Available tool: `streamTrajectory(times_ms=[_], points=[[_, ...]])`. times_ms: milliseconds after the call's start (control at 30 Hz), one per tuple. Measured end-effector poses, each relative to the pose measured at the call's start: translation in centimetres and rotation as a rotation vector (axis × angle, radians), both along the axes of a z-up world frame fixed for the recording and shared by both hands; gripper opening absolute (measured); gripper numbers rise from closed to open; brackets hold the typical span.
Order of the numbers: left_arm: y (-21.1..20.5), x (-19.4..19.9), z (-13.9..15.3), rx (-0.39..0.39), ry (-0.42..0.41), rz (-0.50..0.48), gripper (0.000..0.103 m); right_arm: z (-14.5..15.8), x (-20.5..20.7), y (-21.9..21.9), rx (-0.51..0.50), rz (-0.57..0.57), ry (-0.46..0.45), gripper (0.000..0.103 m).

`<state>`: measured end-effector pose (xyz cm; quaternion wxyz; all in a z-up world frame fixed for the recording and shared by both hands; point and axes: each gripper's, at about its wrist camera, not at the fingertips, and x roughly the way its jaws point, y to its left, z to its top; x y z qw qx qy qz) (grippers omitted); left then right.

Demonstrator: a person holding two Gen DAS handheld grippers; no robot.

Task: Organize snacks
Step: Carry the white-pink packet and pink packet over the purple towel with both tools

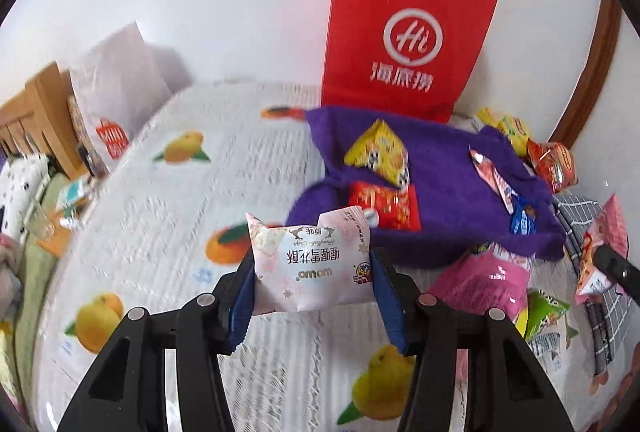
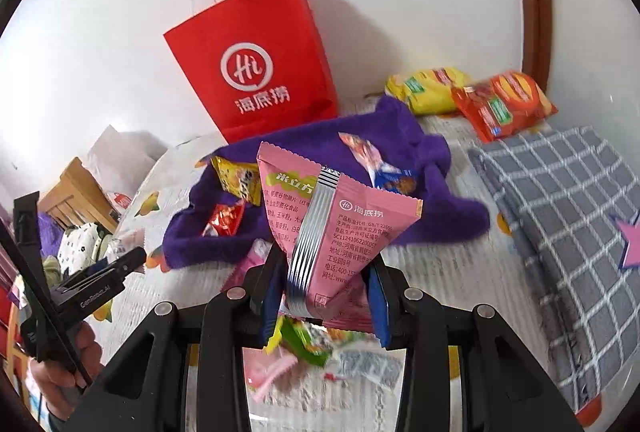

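My left gripper (image 1: pixel 314 282) is shut on a pale pink-and-white snack packet (image 1: pixel 310 260), held above the fruit-print cloth (image 1: pixel 160 199). In my right gripper (image 2: pixel 324 296), which is shut, stands a pink snack bag (image 2: pixel 340 228) with a silver seam, lifted off the surface. Behind both lies a purple cloth (image 1: pixel 452 191) with a yellow packet (image 1: pixel 378 151), a red packet (image 1: pixel 386 205) and a thin pink stick packet (image 1: pixel 492 175) on it. A red paper bag (image 1: pixel 404 39) stands upright against the wall. My left gripper also shows at the left edge of the right wrist view (image 2: pixel 100 272).
Loose snacks lie under the right gripper, among them a green packet (image 2: pixel 304 344) and a pink one (image 1: pixel 480 280). Yellow (image 2: pixel 428 87) and orange (image 2: pixel 504 103) bags rest by the wall. A grey checked cloth (image 2: pixel 560 224) covers the right side. A wooden box (image 1: pixel 36 111) and clutter stand left.
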<state>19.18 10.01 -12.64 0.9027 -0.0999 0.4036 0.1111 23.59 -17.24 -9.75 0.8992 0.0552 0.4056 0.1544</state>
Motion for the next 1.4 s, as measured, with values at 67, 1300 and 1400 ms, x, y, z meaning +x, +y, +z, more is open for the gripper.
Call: streamTrajectory(times_ms=[67,1300,1400], points=[[0.2,0.2,0.6,-0.007,-0.020,-0.004,0.051,0.4,0.5,0.4,-0.012,0.000,-0.015,0.037],[-0.6,8.2,-0.6,-0.022,-0.100,-0.030,0.052,-3.9,9.0,6.3,-0.020,0.035,-0.016,0.038],[-0.8,8.3,-0.8,-0.025,-0.093,-0.036,0.052,-4.0,9.0,6.3,-0.010,0.036,-0.009,0.038]])
